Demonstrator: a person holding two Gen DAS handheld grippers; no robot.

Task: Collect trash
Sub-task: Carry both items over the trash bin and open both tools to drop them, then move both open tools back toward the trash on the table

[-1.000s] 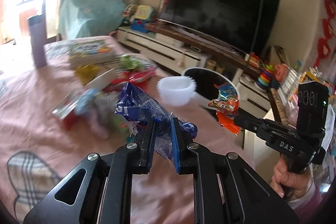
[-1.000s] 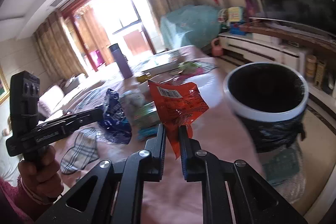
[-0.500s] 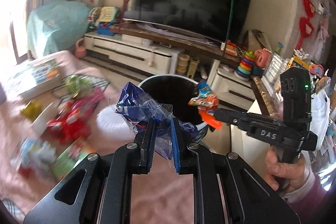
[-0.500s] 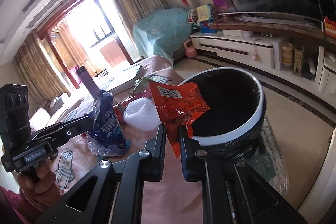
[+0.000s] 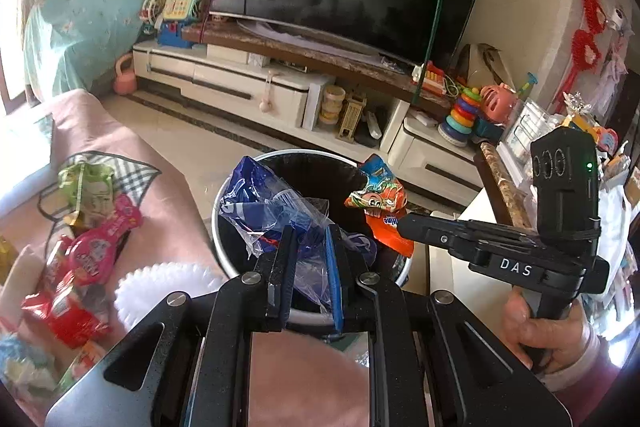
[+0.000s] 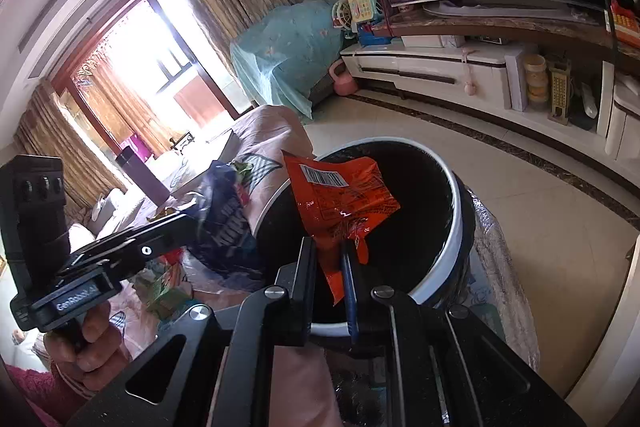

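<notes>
My left gripper [image 5: 310,239] is shut on a crumpled blue and clear plastic wrapper [image 5: 264,199], held over the near rim of the round bin [image 5: 228,251] with its black liner. My right gripper [image 6: 329,255] is shut on an orange snack packet [image 6: 340,195] above the open mouth of the same bin [image 6: 452,243]. In the left wrist view the right gripper [image 5: 400,223] reaches in from the right with the orange packet [image 5: 380,195] over the bin's far rim. In the right wrist view the left gripper [image 6: 188,219] holds the blue wrapper [image 6: 224,215] at the bin's left side.
Several more wrappers, a pink one [image 5: 100,247] and a red one [image 5: 68,315], and a white frilled paper plate [image 5: 160,291] lie on the pink cloth [image 5: 120,147] left of the bin. A TV cabinet [image 5: 240,83] with toys lines the far wall across tiled floor [image 6: 520,187].
Both grippers have swung from over the pink cloth to the bin, carrying their wrappers. The bin has come from the background to right below the fingertips.
</notes>
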